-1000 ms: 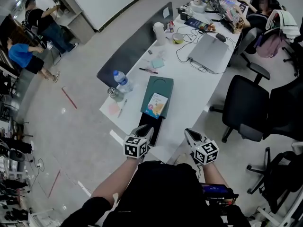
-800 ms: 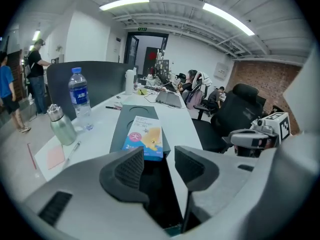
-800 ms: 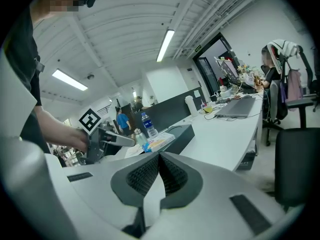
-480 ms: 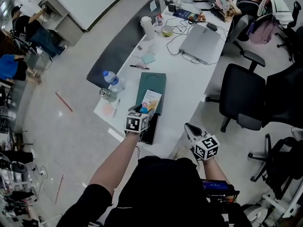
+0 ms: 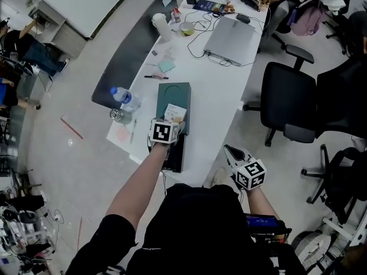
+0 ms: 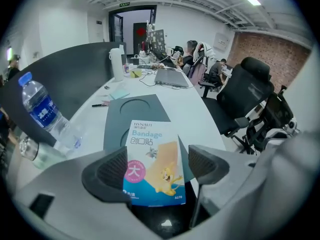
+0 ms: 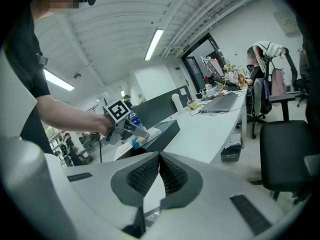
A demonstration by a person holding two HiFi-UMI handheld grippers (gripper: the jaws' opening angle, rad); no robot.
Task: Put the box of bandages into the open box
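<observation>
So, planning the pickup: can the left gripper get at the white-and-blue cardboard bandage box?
Probably yes: the left gripper, jaws just opened, frames the white-and-blue bandage box between them; nothing blocks it.

Just-opened left claw (image 5: 174,123) over bandage box (image 5: 175,112)

Printed card on the box of bandages (image 6: 152,164) is showing a smooth, faintly glossy face. The open box (image 5: 174,153) is presenting matt black card, and its dark green lid (image 6: 131,115) is equally matt. The white table (image 5: 221,96) is appearing smooth with a light sheen. At left, the water bottle (image 6: 42,114) is showing clear, shiny plastic. The right gripper (image 7: 159,159) is displaying a matt grey plastic shell, its pads (image 7: 144,176) dark and finely ribbed. At far right a brick wall (image 6: 262,54) is looking rough; the pale floor (image 5: 74,159) is gleaming.
</observation>
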